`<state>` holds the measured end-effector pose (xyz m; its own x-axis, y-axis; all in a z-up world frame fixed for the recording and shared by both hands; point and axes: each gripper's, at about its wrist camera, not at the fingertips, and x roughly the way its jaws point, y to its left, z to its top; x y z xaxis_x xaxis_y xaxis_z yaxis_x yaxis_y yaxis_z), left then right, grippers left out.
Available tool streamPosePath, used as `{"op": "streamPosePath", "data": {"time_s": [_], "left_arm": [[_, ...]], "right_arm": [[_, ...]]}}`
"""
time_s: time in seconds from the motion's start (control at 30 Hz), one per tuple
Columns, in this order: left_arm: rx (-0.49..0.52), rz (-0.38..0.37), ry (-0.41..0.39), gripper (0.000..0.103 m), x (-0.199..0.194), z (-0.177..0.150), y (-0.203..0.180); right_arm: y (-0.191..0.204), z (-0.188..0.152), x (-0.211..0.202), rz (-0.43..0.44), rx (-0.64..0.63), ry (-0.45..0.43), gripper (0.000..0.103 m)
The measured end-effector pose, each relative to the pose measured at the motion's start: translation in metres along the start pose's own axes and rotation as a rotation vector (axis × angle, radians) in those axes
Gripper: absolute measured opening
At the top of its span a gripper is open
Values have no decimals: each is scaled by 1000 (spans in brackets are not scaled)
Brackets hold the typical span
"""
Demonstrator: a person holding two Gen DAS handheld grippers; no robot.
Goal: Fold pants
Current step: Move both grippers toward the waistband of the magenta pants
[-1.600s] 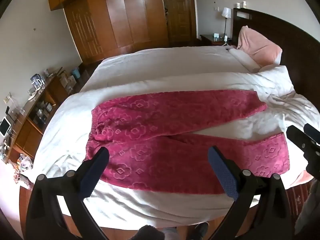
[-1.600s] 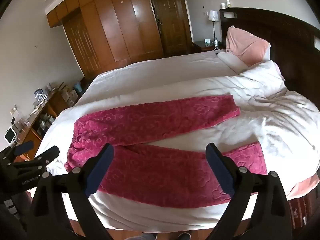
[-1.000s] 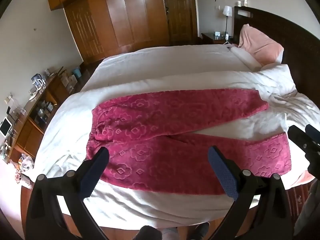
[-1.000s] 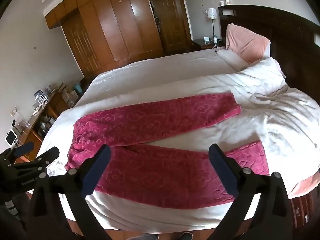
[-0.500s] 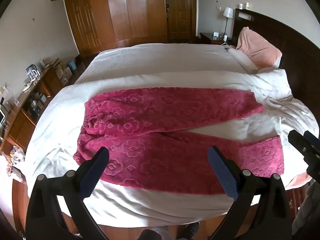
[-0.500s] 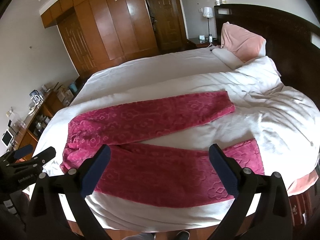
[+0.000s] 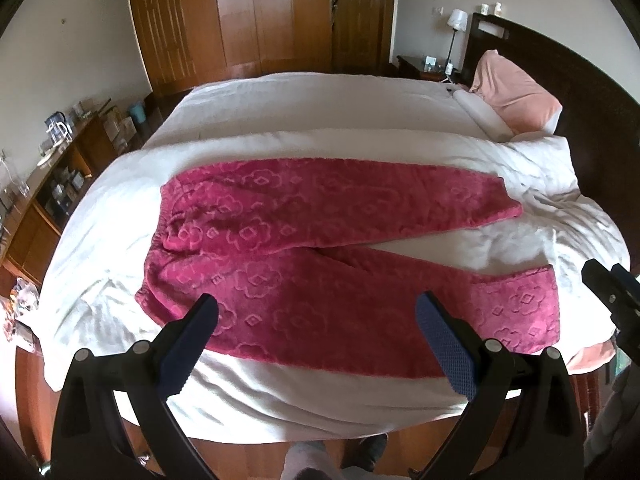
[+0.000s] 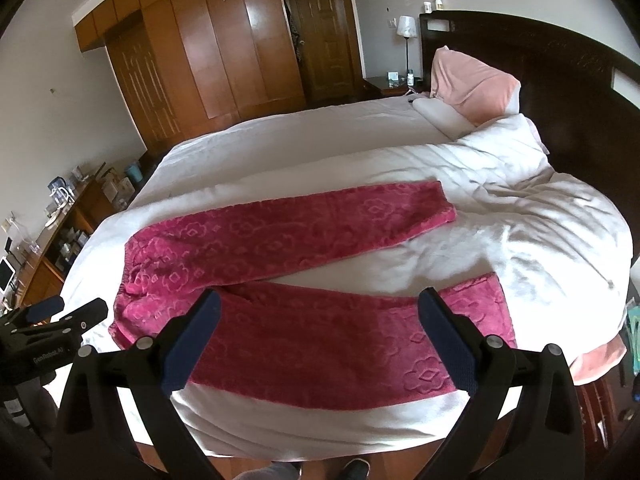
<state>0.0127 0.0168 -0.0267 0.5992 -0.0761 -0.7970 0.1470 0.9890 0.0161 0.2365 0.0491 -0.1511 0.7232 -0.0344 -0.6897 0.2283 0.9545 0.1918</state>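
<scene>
Right wrist view: small white lettering on the black body of the left gripper (image 8: 60,312), at lower left, looks like "GenRobot.AI" but is only partly legible. No other writing legible.

Pants (image 7: 320,256): magenta plush fleece, embossed with flower and diamond outlines. Laid flat on white bedding (image 7: 320,400), unfolded. Long axis runs left to right across both views; gathered waistband at the left, cuffs at the right, toward the dark wooden headboard (image 8: 560,72). Legs splay in a narrow V; the far leg angles away, the near leg lies along the near edge of the bed. White bedding shows between the two legs.

Left gripper (image 7: 316,314): fingers released, spread wide, nothing between them; blue textured pads (image 7: 448,352) on black arms. It hangs above the near leg, not touching it as far as can be seen.

Right gripper (image 8: 318,310): jaws likewise released and empty, over the near leg, closer to the cuff end.

Pink pillow (image 8: 472,84) leans at the headboard, with a rumpled white duvet (image 8: 540,208) beside it. Wooden wardrobe (image 8: 208,48) along the far wall. White-shaded lamp (image 8: 406,28) on the nightstand.
</scene>
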Motion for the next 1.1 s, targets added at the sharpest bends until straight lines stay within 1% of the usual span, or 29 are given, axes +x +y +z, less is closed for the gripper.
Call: {"op": "streamPosePath", "data": {"time_s": [0.2, 0.3, 0.43, 0.67, 0.87, 1.1], "left_arm": [[-13, -21, 23, 98, 5, -6, 5], [-4, -15, 30, 98, 7, -8, 6], [1, -25, 38, 98, 10, -8, 7], [7, -38, 39, 98, 17, -5, 9], [17, -34, 59, 98, 28, 1, 11], [30, -41, 67, 98, 39, 13, 13]], "right_arm": [[2, -4, 3, -10, -1, 17, 100], [2, -4, 5, -16, -1, 25, 100], [3, -4, 7, -20, -1, 29, 100], [5, -3, 15, -28, 1, 39, 100], [8, 2, 26, -46, 2, 54, 100], [14, 9, 39, -90, -7, 73, 100]]}}
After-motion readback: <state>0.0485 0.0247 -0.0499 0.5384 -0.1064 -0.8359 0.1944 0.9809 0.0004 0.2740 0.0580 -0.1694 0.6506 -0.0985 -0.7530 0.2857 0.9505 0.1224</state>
